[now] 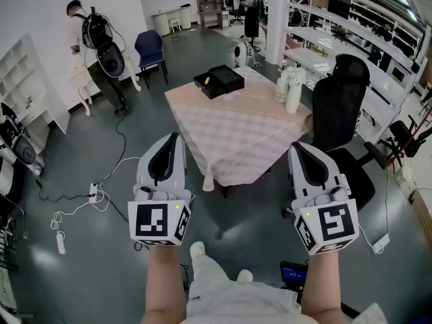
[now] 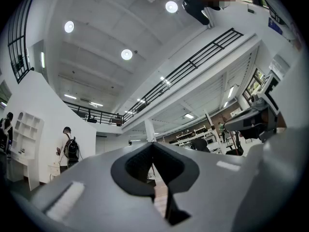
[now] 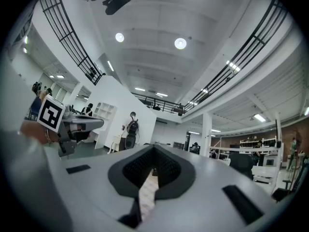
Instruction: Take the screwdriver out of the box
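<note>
A black box (image 1: pixel 218 81) lies open on the far end of the table (image 1: pixel 236 137), some way ahead of me. A small yellow piece (image 1: pixel 206 81), possibly the screwdriver's handle, shows inside it. My left gripper (image 1: pixel 169 140) and right gripper (image 1: pixel 299 148) are held side by side in the air before the table's near edge, well short of the box. Both are shut with nothing between the jaws. In the left gripper view (image 2: pixel 153 146) and the right gripper view (image 3: pixel 154 149) the tips meet and only a sliver of the tablecloth shows through.
A white vase with flowers (image 1: pixel 292 90) stands on the table's right edge. A black office chair (image 1: pixel 344 106) sits right of the table, a blue chair (image 1: pixel 150 49) behind it. A person with a backpack (image 1: pixel 101 46) stands far left. Cables and a power strip (image 1: pixel 94 193) lie on the floor.
</note>
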`<act>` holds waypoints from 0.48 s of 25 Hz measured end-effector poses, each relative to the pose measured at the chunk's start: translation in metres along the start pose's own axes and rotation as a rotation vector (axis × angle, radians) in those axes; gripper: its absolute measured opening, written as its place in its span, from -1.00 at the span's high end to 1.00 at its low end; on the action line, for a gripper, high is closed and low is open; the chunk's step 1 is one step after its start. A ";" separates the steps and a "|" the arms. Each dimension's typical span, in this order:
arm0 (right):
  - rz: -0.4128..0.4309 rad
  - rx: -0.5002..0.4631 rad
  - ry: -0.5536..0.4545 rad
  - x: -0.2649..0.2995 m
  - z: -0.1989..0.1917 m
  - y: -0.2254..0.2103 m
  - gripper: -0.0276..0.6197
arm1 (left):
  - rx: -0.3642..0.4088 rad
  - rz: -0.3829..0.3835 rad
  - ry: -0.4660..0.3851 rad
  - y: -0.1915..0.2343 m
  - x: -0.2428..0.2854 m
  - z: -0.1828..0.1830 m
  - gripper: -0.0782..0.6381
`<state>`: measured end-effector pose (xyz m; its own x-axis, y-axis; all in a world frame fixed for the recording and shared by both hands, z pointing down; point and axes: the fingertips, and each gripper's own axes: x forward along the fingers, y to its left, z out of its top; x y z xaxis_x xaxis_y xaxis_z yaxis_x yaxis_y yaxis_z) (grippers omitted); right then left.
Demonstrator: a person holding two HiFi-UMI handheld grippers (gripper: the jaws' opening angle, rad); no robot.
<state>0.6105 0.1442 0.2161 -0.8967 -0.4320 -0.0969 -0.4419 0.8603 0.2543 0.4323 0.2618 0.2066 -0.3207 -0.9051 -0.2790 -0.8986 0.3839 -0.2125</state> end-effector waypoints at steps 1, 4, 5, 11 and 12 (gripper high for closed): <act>-0.003 0.002 -0.001 0.005 0.001 0.001 0.90 | 0.001 -0.004 0.000 0.004 0.002 -0.001 0.76; -0.011 0.004 0.000 0.019 0.002 0.005 0.90 | 0.003 -0.015 -0.001 0.016 0.009 -0.006 0.76; -0.014 0.004 0.001 0.025 0.002 0.007 0.90 | 0.001 -0.015 -0.002 0.021 0.012 -0.008 0.76; -0.071 0.047 -0.022 0.068 0.008 0.012 0.90 | -0.008 -0.038 -0.009 0.060 0.038 -0.022 0.76; -0.074 0.048 -0.019 0.077 0.008 0.014 0.90 | -0.011 -0.041 -0.008 0.068 0.043 -0.025 0.76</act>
<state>0.5348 0.1257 0.2043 -0.8616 -0.4901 -0.1325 -0.5075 0.8382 0.1998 0.3498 0.2448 0.2035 -0.2809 -0.9186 -0.2778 -0.9142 0.3443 -0.2139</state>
